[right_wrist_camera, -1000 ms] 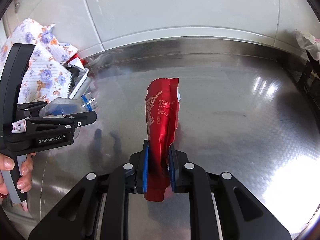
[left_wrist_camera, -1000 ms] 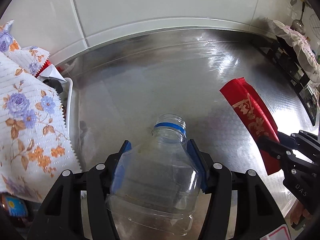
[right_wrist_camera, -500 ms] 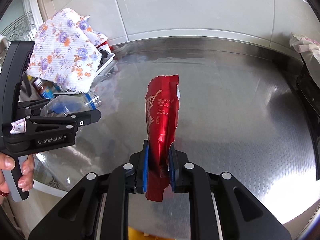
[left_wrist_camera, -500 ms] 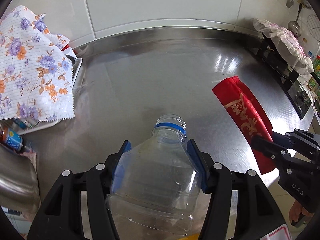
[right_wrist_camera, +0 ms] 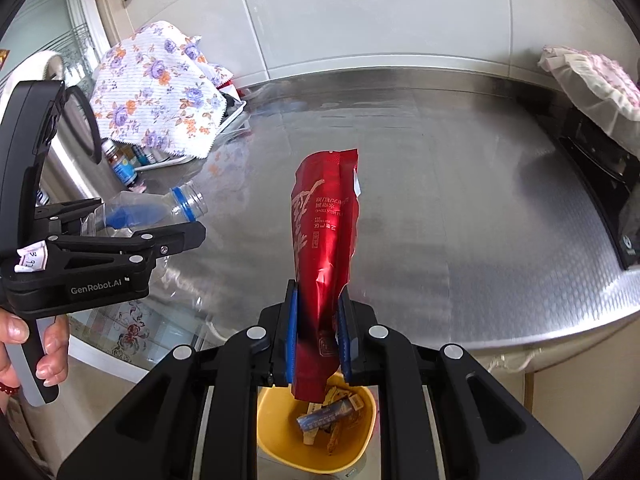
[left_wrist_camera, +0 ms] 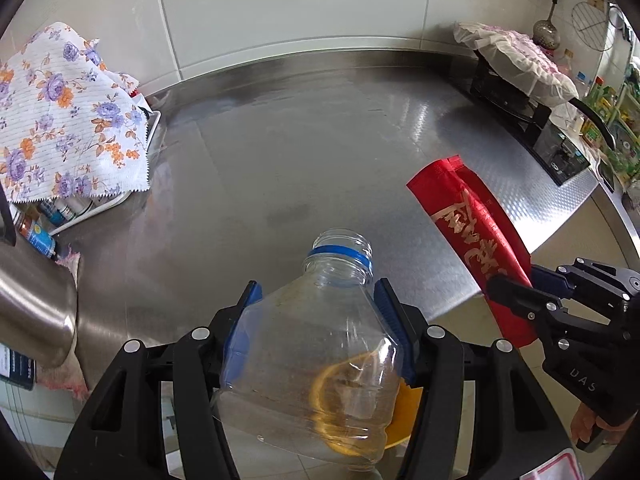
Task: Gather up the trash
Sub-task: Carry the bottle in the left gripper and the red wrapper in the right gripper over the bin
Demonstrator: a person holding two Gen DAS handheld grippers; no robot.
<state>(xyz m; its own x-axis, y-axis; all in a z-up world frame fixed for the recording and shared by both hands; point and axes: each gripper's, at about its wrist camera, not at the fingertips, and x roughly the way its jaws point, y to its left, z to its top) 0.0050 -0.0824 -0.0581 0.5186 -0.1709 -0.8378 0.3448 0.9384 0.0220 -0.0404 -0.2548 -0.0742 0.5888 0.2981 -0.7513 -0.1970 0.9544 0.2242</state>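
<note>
My left gripper is shut on a clear plastic bottle with a blue neck ring and no cap, held in the air past the counter's front edge. My right gripper is shut on a red foil snack packet, held upright. Below it on the floor stands a yellow bin with some wrappers inside. The bin shows through the bottle in the left wrist view. The left gripper and bottle show at the left of the right wrist view; the right gripper and packet show at the right of the left wrist view.
A steel countertop lies ahead, against a tiled wall. A floral cloth covers a tray with small bottles at the back left. A steel kettle stands at the left. A stove with a cloth-covered pan is at the right.
Both grippers have pulled back from the counter and risen with their loads; the counter edge, floor and yellow bin have come into view below.
</note>
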